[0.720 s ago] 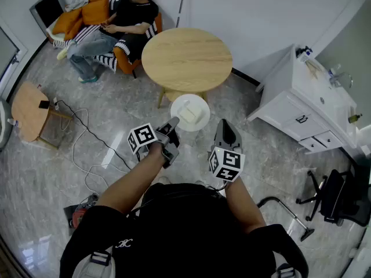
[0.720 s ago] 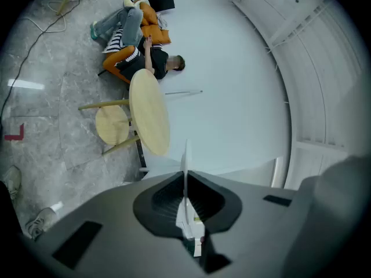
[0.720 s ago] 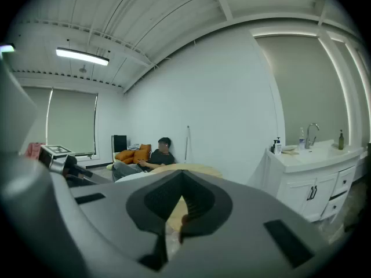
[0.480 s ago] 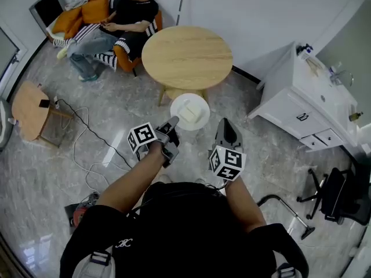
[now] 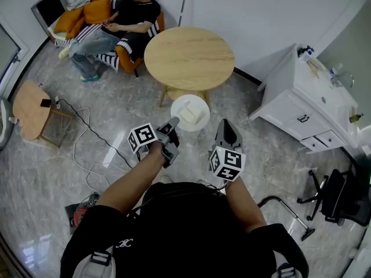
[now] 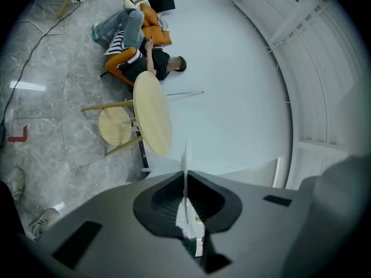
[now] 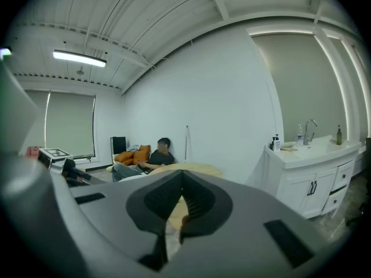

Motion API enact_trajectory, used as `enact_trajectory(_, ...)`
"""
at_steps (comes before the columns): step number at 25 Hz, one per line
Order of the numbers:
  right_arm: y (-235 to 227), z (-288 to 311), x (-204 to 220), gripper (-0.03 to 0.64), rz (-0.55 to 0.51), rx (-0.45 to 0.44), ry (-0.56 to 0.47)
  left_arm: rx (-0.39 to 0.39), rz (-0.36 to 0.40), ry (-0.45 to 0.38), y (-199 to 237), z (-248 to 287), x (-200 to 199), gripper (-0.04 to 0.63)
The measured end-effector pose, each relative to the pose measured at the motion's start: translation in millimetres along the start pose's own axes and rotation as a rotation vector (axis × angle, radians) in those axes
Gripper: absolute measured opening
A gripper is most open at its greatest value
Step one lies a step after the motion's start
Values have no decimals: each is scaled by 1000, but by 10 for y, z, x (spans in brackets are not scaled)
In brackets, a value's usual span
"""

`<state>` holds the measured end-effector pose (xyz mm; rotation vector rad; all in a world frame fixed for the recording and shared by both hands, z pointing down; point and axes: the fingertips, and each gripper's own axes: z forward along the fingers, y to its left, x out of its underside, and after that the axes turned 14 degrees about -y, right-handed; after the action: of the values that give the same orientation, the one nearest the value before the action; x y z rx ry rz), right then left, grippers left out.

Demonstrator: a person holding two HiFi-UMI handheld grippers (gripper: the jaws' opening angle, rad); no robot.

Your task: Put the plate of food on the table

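1. We see a grey marble floor across the whole room, with a cable looping over it on the left.
2. A white cabinet with a sink on top stands along the right wall. Bottles sit on its counter.
3. The round wooden table stands ahead of us, near the far wall, and its top is bare. The left gripper view shows it edge-on, since that camera is rolled sideways.
4. A seated person is on an orange sofa at far left, beyond the table.
5. A small wooden side table is at the left edge, and a black office chair is at lower right.
6. The plate is white and round. We hold it in the air over the floor, just short of the table's near edge, not on it.
7. The left gripper is clamped on the plate's near rim. In its own view the rim runs as a thin white line straight between the closed jaws.
8. The right gripper is beside the plate on its right, not touching it. In its own view the jaws are together with nothing held.
9. The food is a pale block at about the plate's centre.
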<state>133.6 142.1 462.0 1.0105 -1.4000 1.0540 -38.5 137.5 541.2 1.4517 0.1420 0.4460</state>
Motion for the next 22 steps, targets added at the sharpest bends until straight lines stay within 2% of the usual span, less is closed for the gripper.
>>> enact_trajectory(10,205,0,35,8,-11,-4,8,7,-10,11,90,-86,-131,23)
enact_trajectory(22,516,-162,114,8,-4,61,13,15,-17,66,189,-250,-344,23)
